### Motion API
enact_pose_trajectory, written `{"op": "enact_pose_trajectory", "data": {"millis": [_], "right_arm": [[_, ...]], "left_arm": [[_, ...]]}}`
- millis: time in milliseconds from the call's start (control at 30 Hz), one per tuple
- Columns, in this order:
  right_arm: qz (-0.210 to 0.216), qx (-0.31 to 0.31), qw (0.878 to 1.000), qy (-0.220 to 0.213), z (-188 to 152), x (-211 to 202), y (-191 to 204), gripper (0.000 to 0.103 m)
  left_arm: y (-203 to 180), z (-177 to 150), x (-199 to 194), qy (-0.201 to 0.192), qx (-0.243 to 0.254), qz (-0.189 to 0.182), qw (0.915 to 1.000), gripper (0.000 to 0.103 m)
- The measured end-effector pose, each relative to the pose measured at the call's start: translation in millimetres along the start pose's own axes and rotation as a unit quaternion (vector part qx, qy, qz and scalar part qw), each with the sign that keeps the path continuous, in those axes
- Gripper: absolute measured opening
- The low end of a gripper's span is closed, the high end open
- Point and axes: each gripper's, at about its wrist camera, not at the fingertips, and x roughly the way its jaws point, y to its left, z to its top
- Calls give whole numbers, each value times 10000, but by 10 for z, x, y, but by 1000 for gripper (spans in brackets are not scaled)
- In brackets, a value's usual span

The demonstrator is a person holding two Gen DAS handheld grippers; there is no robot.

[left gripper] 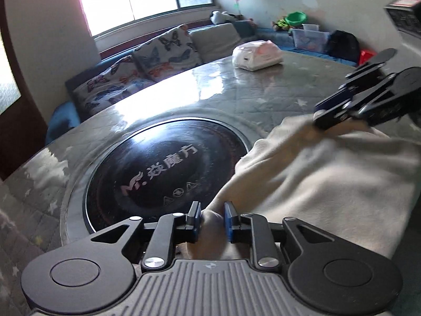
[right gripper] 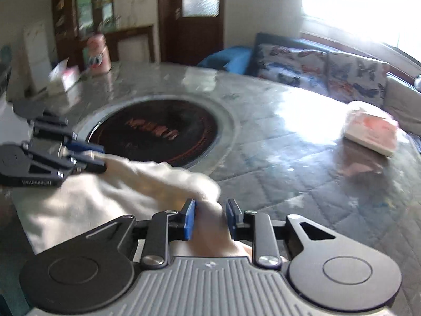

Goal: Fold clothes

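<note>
A cream-white garment (left gripper: 329, 173) hangs stretched between my two grippers above a round table. My left gripper (left gripper: 212, 222) is shut on one edge of the garment, cloth bunched between its blue pads. My right gripper (left gripper: 322, 112) shows at the right of the left wrist view, shut on the opposite edge. In the right wrist view, my right gripper (right gripper: 210, 218) pinches the garment (right gripper: 86, 200), and my left gripper (right gripper: 97, 158) holds the far end at the left.
The table (left gripper: 263, 97) has a quilted grey cover under clear plastic and a round black cooktop (left gripper: 163, 171) in its middle. A white plastic bag (left gripper: 256, 55) lies at the far side. A sofa with butterfly cushions (left gripper: 147, 60) stands behind. A pink jar (right gripper: 98, 52) stands at the table's edge.
</note>
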Motion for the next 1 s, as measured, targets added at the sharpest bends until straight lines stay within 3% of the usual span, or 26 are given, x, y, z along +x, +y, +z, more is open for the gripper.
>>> {"op": "enact_pose_trajectory", "data": {"millis": [267, 467, 600, 667, 800, 867, 1000], "right_arm": [[-373, 577, 9975, -155, -275, -455, -177, 26], [-317, 1107, 9932, -187, -482, -511, -254, 25], [-447, 1295, 9904, -156, -534, -429, -257, 23], [-441, 1320, 9901, -165, -555, -387, -242, 16], [-437, 1276, 9907, -186, -564, -326, -207, 15], [-456, 1310, 9901, -232, -575, -310, -212, 9], [-626, 982, 9929, -232, -540, -336, -138, 7]], "left_arm": [[22, 87, -154, -225, -558, 388, 9974, 33], [-215, 119, -445, -544, -777, 271, 9951, 40], [-370, 52, -515, -512, -907, 54, 9945, 42], [-447, -3, -513, -439, -895, 27, 9950, 42], [-551, -98, -490, -303, -868, -21, 9958, 42], [-574, -125, -476, -253, -842, 16, 9961, 43], [-578, -160, -471, -235, -818, 31, 9964, 45]]}}
